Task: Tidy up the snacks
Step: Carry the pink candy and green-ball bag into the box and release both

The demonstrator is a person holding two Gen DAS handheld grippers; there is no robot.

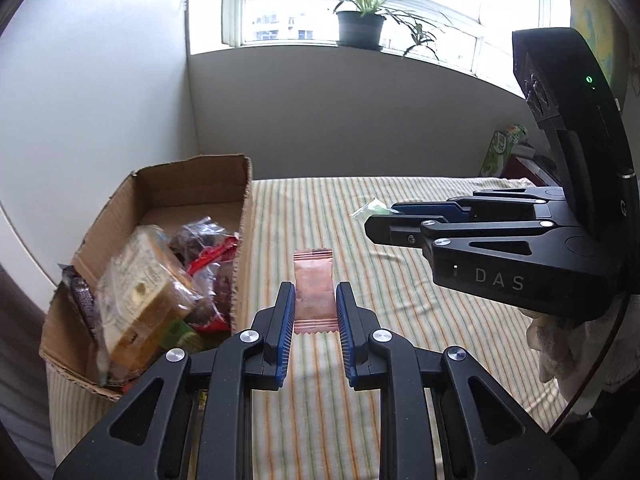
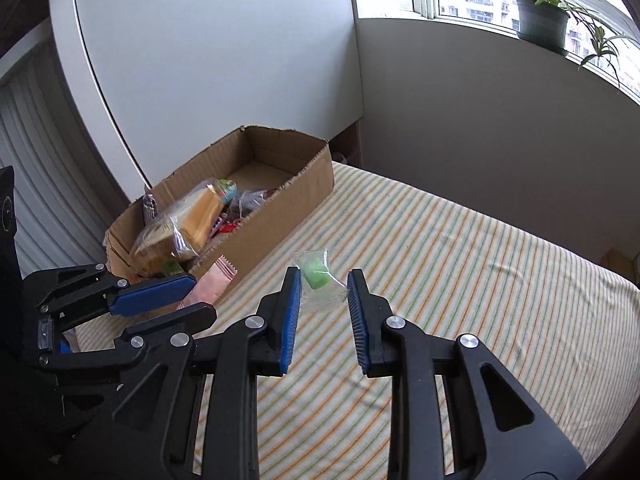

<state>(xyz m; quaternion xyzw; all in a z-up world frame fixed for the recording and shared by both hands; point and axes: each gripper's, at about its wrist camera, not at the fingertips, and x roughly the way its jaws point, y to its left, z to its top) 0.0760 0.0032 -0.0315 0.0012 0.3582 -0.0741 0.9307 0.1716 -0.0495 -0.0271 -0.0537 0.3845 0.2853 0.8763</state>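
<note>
My left gripper (image 1: 314,294) is shut on a pink snack packet (image 1: 313,288), held flat between its blue pads above the striped bedcover (image 1: 360,264). A clear wrapper with a green candy (image 2: 318,276) hangs between the blue pads of my right gripper (image 2: 324,280), which is shut on it. The open cardboard box (image 1: 240,208) stands to the left and holds several wrapped snacks, among them a yellow cake pack (image 1: 140,292). In the right wrist view the left gripper (image 2: 188,292) sits at the lower left with the pink packet (image 2: 214,282) beside the box (image 2: 304,184).
A white cabinet panel (image 2: 200,60) rises behind the box. A grey wall and a window sill with a potted plant (image 1: 360,24) lie beyond the bed. A green package (image 1: 502,148) stands at the far right edge. A gloved hand (image 1: 560,352) holds the right gripper.
</note>
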